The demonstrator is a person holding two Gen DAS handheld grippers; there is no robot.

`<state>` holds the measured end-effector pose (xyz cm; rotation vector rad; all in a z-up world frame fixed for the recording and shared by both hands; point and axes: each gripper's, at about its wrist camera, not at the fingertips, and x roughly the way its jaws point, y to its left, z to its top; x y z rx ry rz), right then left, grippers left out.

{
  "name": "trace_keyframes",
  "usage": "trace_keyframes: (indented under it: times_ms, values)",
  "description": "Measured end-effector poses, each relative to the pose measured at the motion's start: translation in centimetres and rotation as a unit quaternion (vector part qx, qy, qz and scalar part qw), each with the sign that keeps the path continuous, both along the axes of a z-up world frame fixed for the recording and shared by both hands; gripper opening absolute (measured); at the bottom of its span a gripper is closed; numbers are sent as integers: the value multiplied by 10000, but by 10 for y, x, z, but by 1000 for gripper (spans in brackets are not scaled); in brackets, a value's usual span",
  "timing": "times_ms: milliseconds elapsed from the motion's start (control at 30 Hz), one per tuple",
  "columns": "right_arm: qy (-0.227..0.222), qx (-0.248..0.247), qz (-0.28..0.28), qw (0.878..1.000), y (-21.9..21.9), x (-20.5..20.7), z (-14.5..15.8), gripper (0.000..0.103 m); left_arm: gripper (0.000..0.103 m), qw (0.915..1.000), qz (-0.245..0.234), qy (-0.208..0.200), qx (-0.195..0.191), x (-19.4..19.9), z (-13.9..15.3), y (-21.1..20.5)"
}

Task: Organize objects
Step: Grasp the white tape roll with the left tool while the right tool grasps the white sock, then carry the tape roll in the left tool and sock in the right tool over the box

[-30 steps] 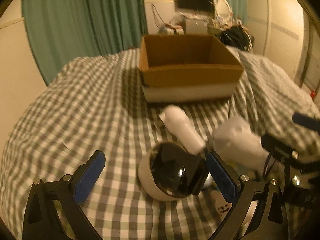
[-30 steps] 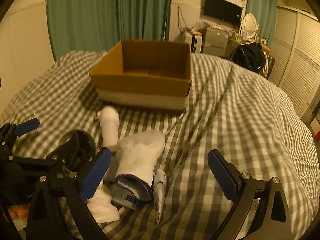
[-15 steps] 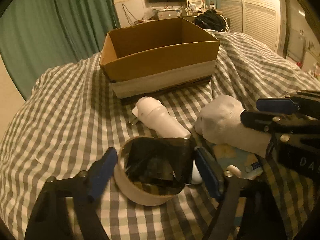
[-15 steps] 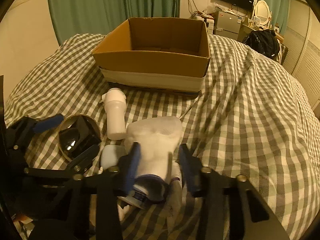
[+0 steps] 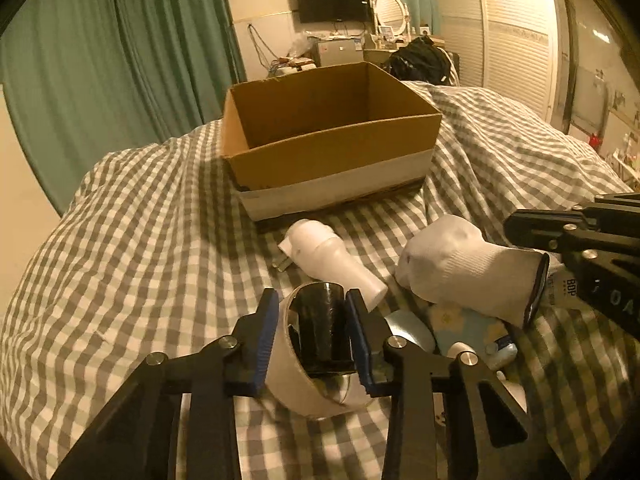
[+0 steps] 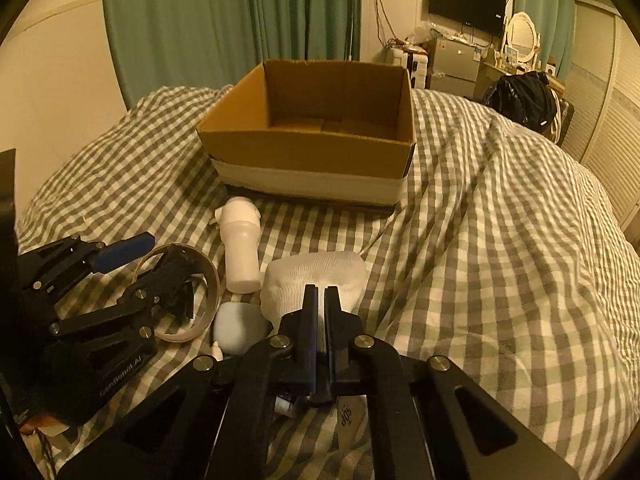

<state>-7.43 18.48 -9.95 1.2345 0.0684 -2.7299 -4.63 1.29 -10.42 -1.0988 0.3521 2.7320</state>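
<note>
**Status: both grasps made, box not yet loaded**

My left gripper was pinched across a tape roll, one blue pad on each side of its pale ring, with the roll resting on the checked bedcover. My right gripper was pressed almost together on the cuff end of a white sock, whose toe end pointed toward the cardboard box.

The box stood open beyond both items, and nothing showed on the visible part of its floor. I judged the task barely begun: two items gripped, none delivered.

Remaining on the cover:
- a white bottle, lying between the box and the tape roll;
- a pale blue pouch, just beside the sock;
- smaller items beneath the sock, too hidden to identify.
</note>
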Motion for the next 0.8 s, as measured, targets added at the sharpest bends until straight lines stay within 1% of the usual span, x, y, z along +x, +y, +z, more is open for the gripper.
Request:
trace_keyframes:
  times_ms: [67,167,200,233,267,300,333,467,567,600,633,767,800]
  values:
    - [17,-2,-6,10000,1,2,2,3,29,10000,92,33,13,2,3,-5]
    - [-7,94,71,9999,-2,4,0,4,28,9999,120,9,123,5,5,-13]
    - [-2,136,74,9999,-4,4,0,12,27,9998,109,1,145,6,4,-15]
    - [-9,181,91,9998,-5,4,-1,29,27,9999,99,8,130,7,4,-14]
    - [-20,207,127,9997,-7,4,-3,40,27,9999,84,18,102,7,3,-14]
    - [-39,227,160,9996,-9,3,-4,56,27,9999,67,17,84,7,3,-13]
    - [-62,278,181,9994,-10,2,-7,58,27,10000,43,17,73,7,2,-11]
    - [-319,438,227,9983,-15,-8,-20,58,27,10000,-63,41,-20,5,-2,-7]
    - [-596,486,190,9969,-15,-19,-34,58,31,9998,-167,29,-53,3,-5,-2]
    - [-667,500,158,9964,-15,-22,-38,52,31,9997,-195,50,-97,2,-6,1]
    - [-714,499,124,9961,-14,-25,-40,37,31,9996,-230,70,-143,1,-7,3]
    - [-703,351,110,9968,-10,-24,-39,29,28,9995,-297,84,-87,3,-5,1]
    - [-662,334,94,9972,-9,-22,-38,28,14,9996,-275,92,-34,3,-3,-1]
